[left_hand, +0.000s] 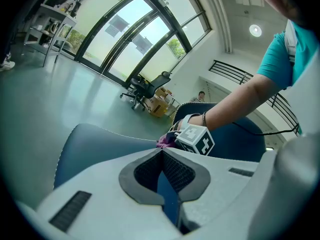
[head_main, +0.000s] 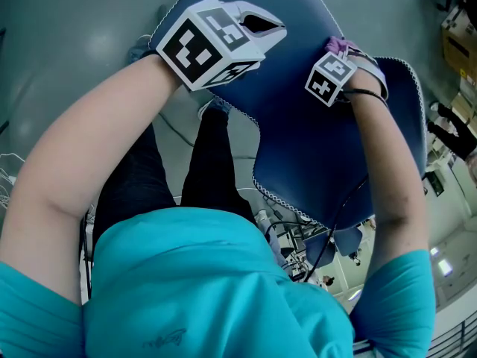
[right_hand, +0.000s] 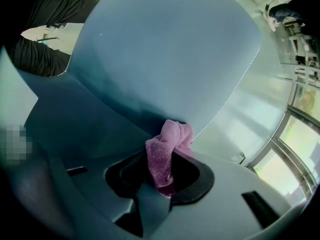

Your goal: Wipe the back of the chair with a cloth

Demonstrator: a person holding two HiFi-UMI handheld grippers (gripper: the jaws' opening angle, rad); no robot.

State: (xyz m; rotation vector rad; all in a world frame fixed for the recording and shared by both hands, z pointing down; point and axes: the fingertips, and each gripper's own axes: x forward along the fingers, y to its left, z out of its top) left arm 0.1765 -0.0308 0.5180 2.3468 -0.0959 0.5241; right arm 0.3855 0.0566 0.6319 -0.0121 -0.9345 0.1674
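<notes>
Right hand-held gripper (right_hand: 166,164) clamped on the pink cloth (right_hand: 172,134), working the top edge of the chair back (head_main: 298,140), upper right of head view.
Cloth bunch sticks out past the jaws, so fabric rather than plastic meets the upholstery. Left hand-held gripper (left_hand: 161,159) looks pinched onto the same chair back at upper left; I read that as steadying it for the wipe.
</notes>
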